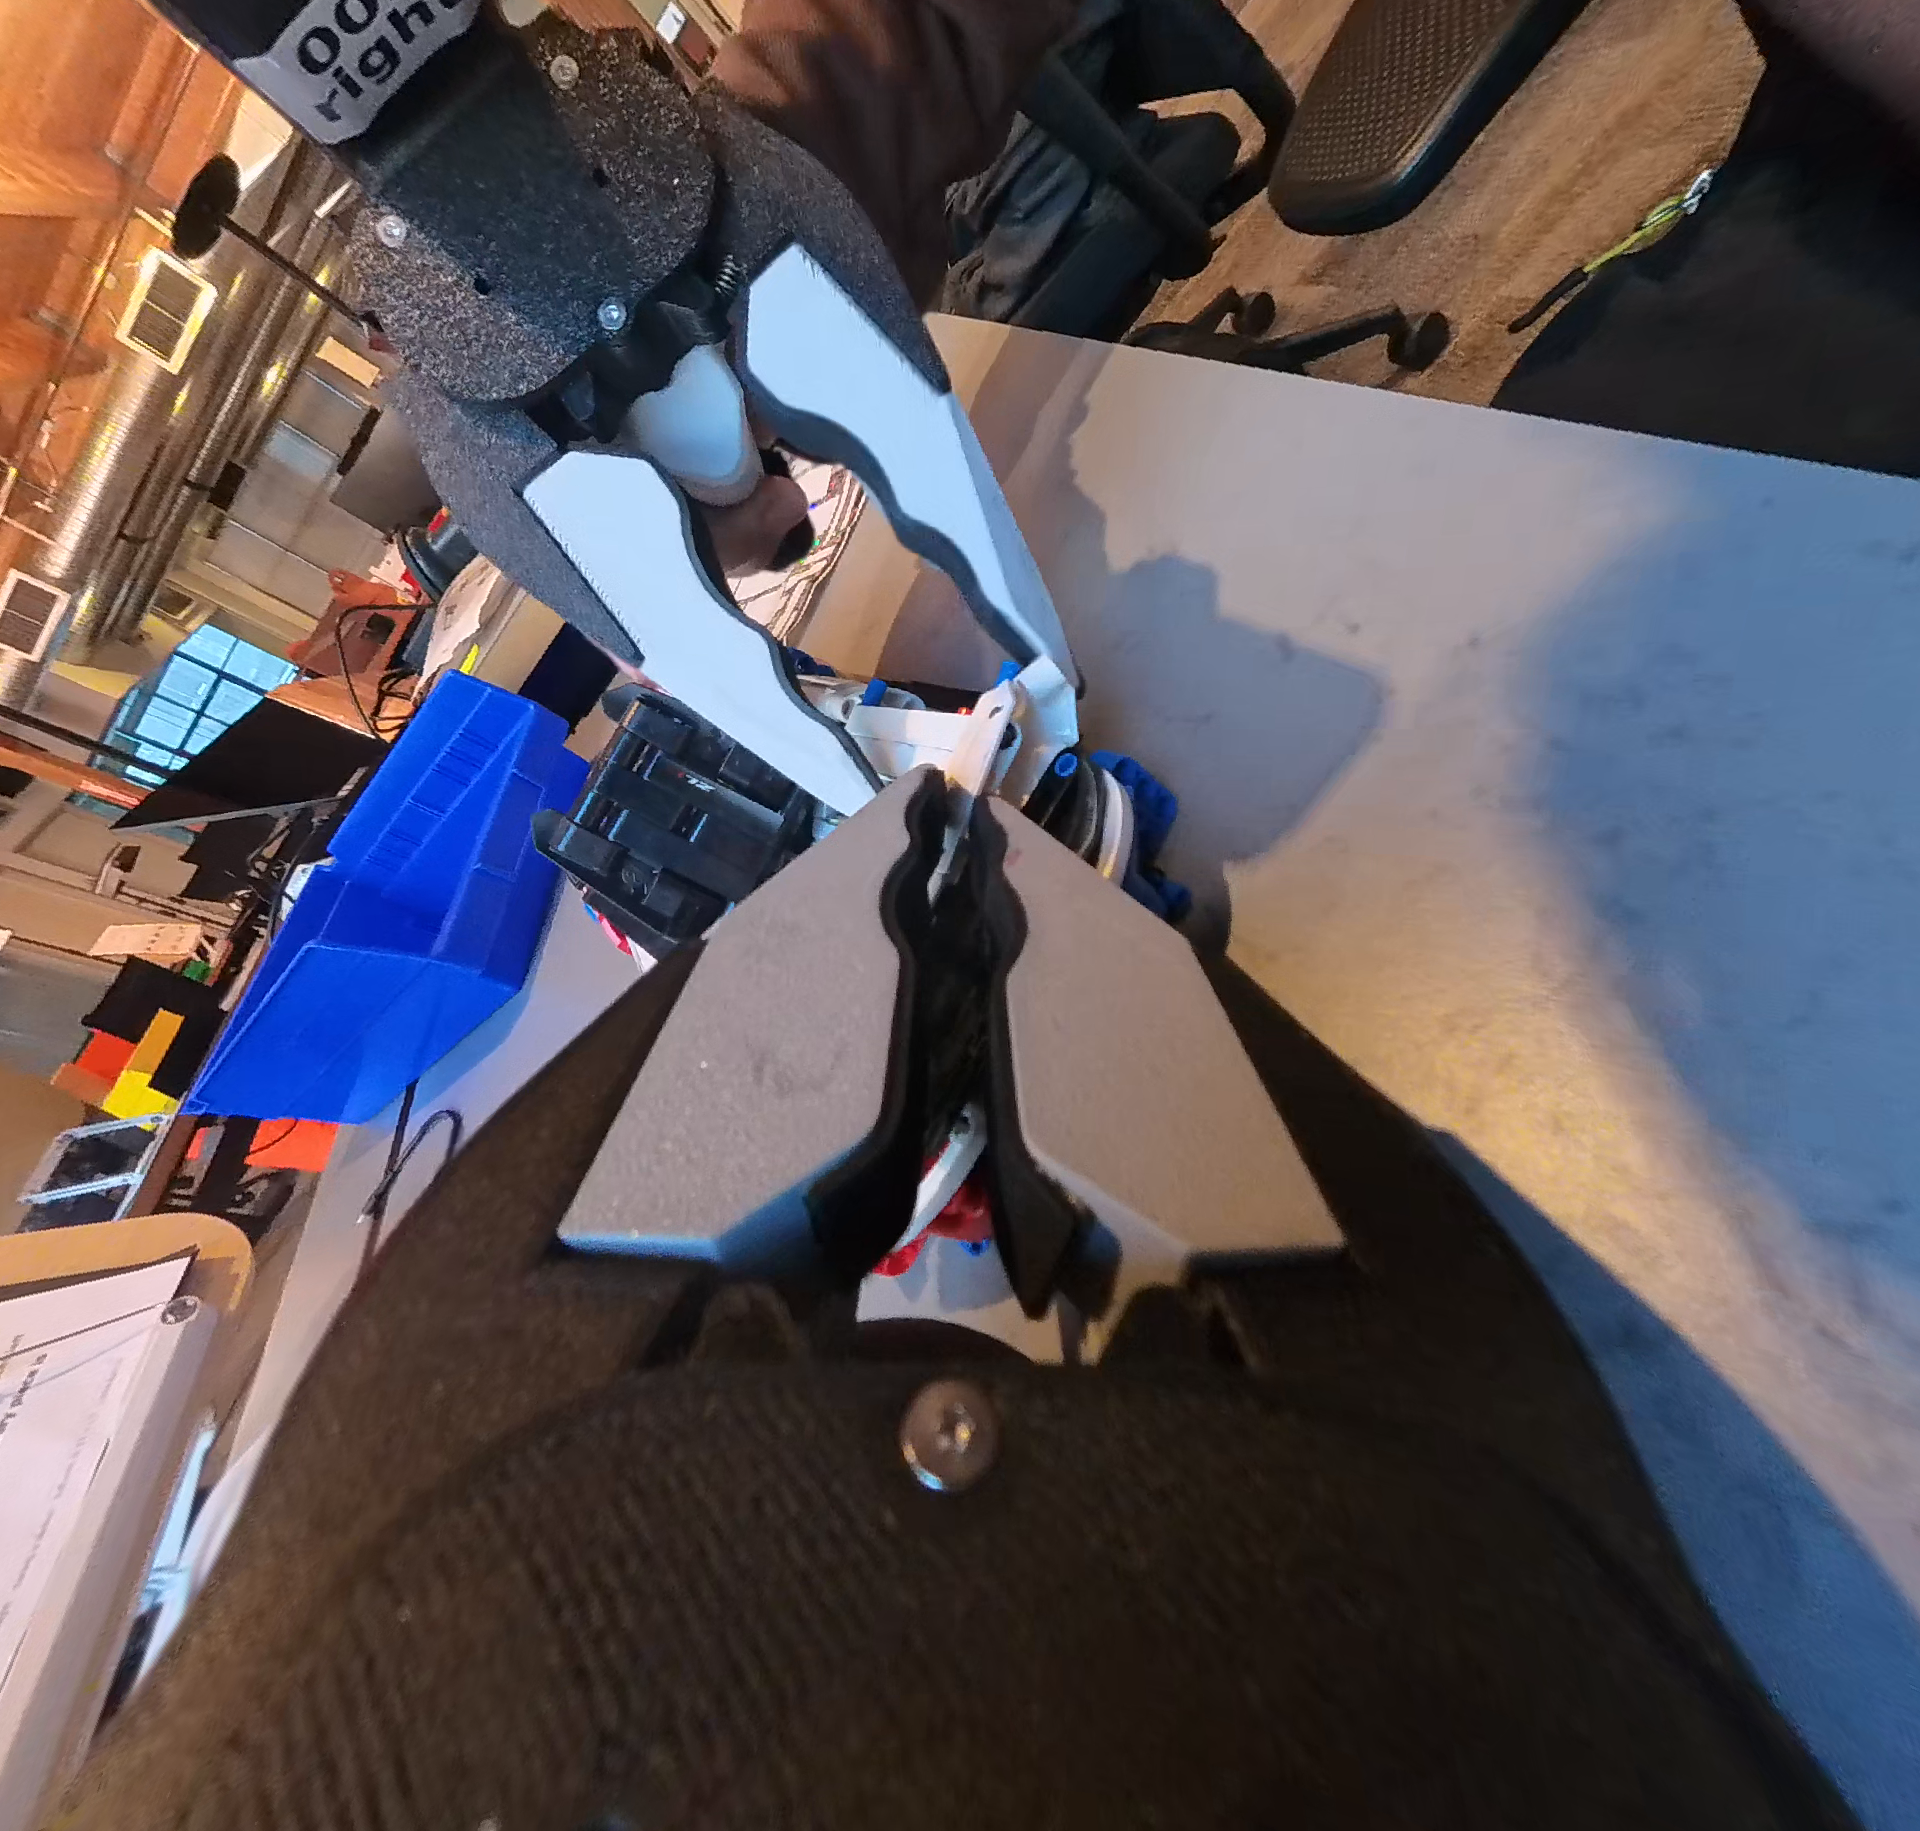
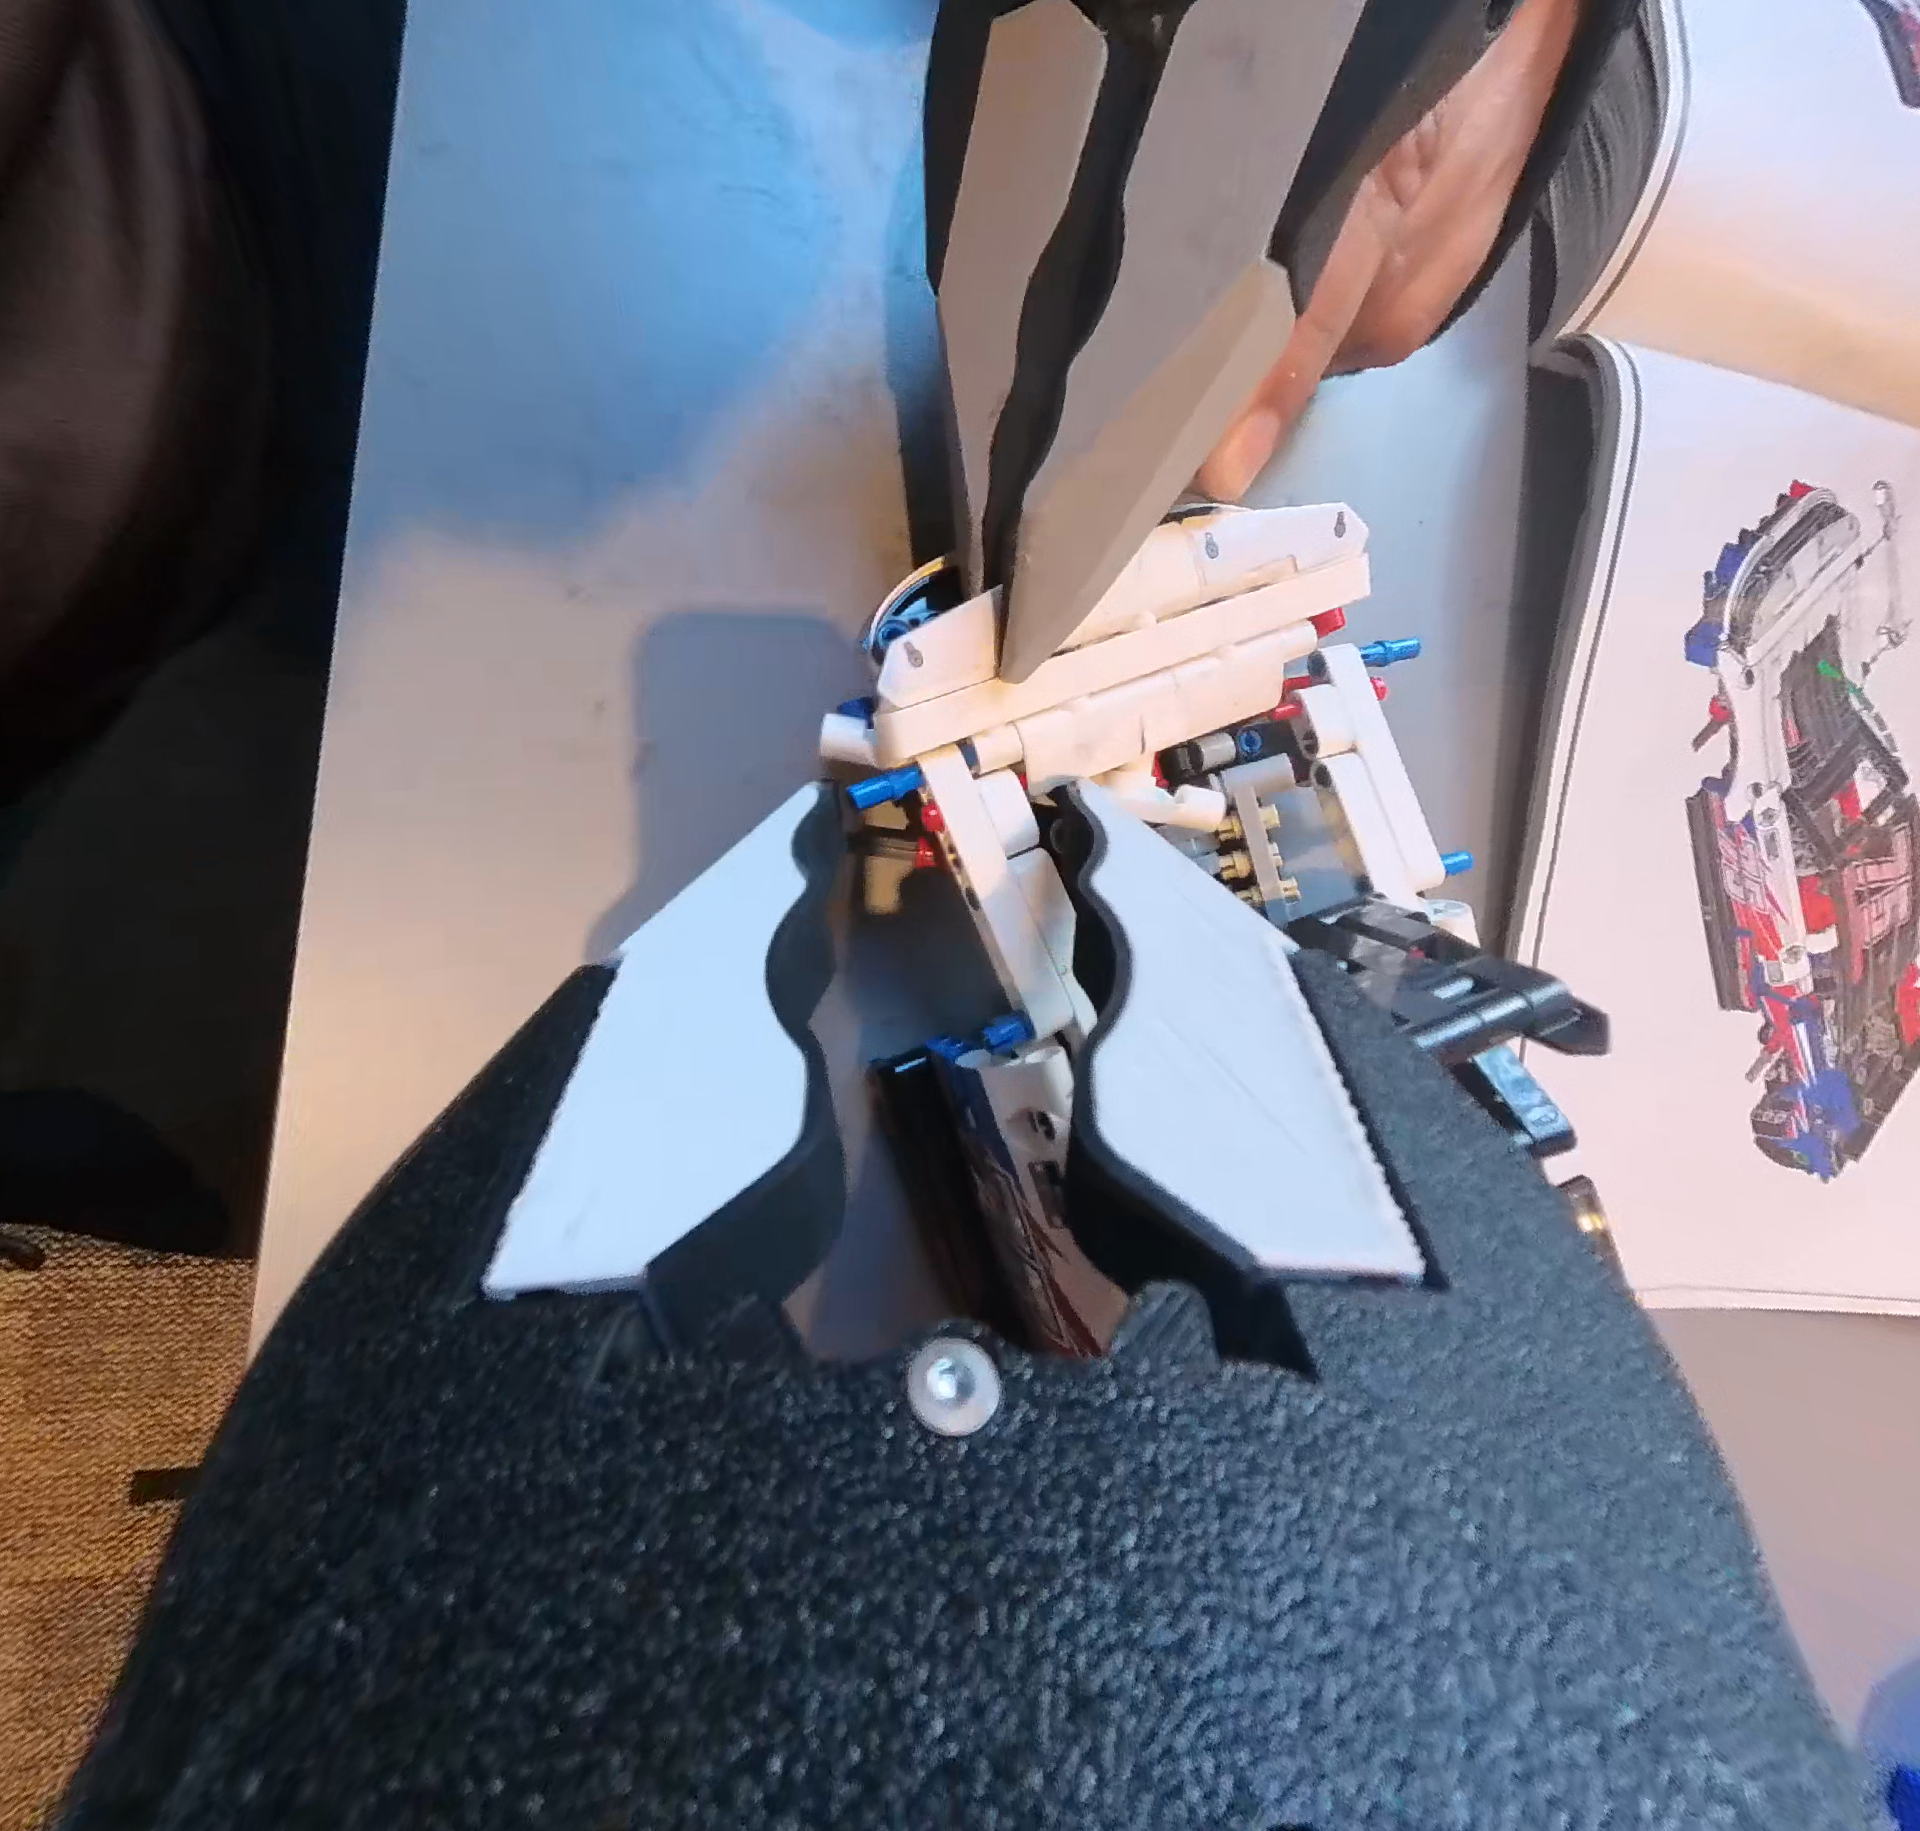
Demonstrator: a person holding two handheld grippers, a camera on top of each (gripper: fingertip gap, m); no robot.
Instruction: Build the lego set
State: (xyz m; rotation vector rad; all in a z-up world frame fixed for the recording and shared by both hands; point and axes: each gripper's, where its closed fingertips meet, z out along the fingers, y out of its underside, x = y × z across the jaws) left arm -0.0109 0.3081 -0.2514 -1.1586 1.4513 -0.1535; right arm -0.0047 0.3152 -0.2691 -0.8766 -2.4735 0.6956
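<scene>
Left gripper (image 2: 995, 628) clamped on white top panel of lego model (image 2: 1132, 701). Right gripper (image 2: 951, 825) parted, fingers straddling model's white strut just ahead. Model on table (image 2: 540, 431); manual (image 2: 1766, 846) to right.

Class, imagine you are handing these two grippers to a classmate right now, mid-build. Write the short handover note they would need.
Left gripper: jaws pinched shut on a white panel at the top edge of the lego model.
Right gripper: open, its fingers straddling a white beam lower on the model; whether they touch it is unclear.
The model sits on the white table. The open instruction booklet lies just beside it, and a blue bin stands further back.
Done: a white body with blue and red pins is assembled.
Left: the booklet picture shows more red and blue bodywork than the model has.
</scene>
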